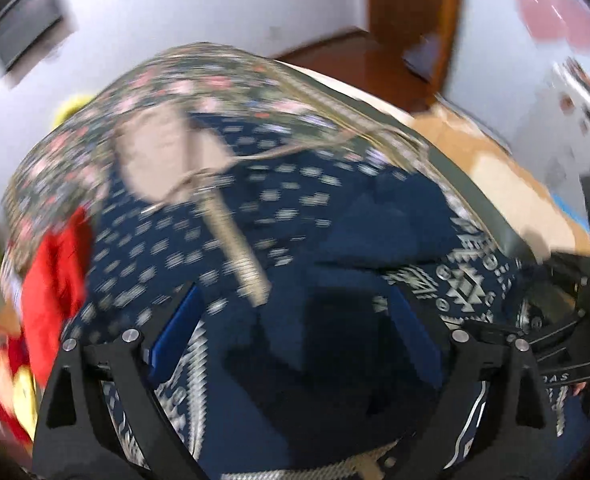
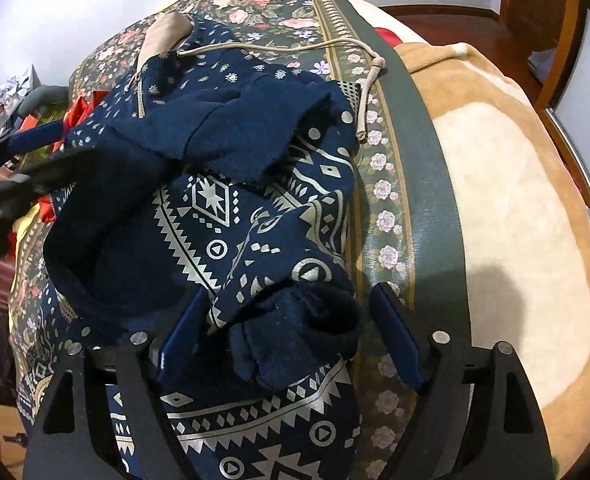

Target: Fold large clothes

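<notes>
A navy hoodie (image 2: 231, 216) with a silver geometric print lies bunched on the bed. Its beige hood lining (image 2: 163, 32) and drawstring (image 2: 295, 46) are at the far end. In the right wrist view my right gripper (image 2: 291, 320) is open, with a rolled sleeve cuff (image 2: 307, 320) lying between its blue pads; the right pad stands clear of it. The left wrist view is blurred. There my left gripper (image 1: 295, 320) is open wide over plain navy cloth (image 1: 315, 312), with nothing pinched. It also shows at the left edge of the right wrist view, left gripper (image 2: 79, 140), next to the hoodie's shoulder.
The hoodie rests on a dark floral bedspread (image 2: 263, 0) with a green border (image 2: 427, 184). A tan and cream blanket (image 2: 515, 208) lies to the right. Red cloth (image 1: 55, 280) sits at the left. Beyond are a white wall, a wooden floor (image 1: 359, 56) and a door frame.
</notes>
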The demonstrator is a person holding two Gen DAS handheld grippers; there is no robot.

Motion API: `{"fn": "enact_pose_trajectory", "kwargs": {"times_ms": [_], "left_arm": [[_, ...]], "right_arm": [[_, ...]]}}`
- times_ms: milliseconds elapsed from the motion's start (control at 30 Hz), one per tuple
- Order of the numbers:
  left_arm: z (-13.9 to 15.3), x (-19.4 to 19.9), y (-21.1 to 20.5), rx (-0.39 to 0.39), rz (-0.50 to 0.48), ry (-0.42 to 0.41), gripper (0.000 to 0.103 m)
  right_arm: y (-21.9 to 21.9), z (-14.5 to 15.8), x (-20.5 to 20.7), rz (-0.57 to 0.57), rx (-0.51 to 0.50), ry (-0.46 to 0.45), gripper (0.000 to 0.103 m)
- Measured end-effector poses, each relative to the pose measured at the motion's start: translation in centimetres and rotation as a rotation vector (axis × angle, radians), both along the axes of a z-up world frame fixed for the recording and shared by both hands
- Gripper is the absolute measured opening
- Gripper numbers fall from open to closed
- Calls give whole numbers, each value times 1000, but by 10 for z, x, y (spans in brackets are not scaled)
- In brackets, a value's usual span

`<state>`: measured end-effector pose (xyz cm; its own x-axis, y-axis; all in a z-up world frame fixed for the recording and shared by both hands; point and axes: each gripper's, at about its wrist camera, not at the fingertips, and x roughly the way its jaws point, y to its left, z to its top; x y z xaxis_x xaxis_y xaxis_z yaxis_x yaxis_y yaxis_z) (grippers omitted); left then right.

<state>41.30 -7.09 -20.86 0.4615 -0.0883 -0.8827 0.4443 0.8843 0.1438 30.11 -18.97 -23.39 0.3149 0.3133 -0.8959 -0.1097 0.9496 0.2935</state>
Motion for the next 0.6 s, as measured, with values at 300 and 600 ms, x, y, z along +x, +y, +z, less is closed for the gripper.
{"fn": "enact_pose_trajectory", "kwargs": {"times_ms": [300,600], "left_arm": [[-52,20,-52,218,-135,-72,86],[-34,29,-42,88,-33,-113,6]], "right_arm": [[-1,-4,-1,-5,38,-9,86],[-1,-6,-5,-2,44,-22,89]]}}
